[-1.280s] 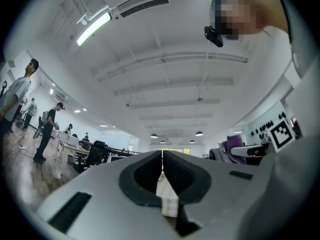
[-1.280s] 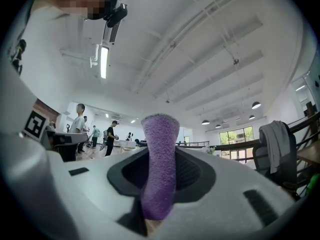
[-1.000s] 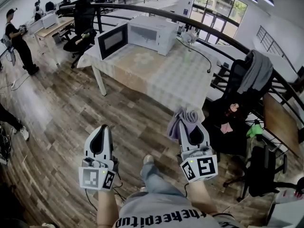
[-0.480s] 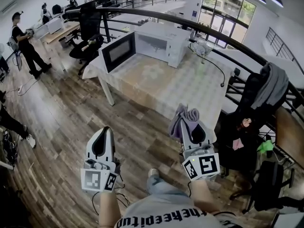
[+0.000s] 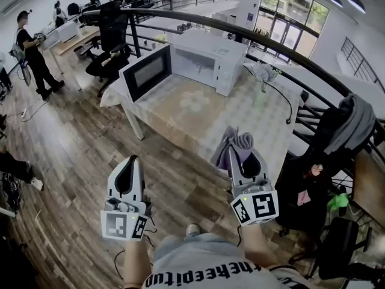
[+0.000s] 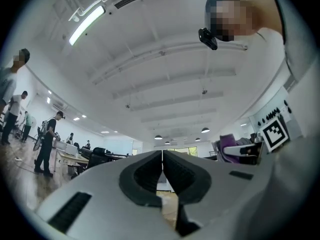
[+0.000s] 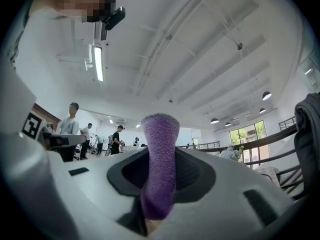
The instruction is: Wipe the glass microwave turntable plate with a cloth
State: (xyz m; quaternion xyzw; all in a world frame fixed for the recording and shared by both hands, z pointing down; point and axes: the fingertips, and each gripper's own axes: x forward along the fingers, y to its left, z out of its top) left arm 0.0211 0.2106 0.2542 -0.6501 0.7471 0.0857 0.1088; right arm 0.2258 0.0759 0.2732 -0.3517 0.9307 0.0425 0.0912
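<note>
The right gripper is clamping the purple cloth, the left gripper clenched empty; best gripping firmly until reaching the microwave.

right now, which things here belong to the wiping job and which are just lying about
For the job: purple cloth, shut in the right tool; microwave, door open; left tool, shut and empty. Glass plate not visible.
Lying about: flowers, draped grey garment, office chair.
</note>
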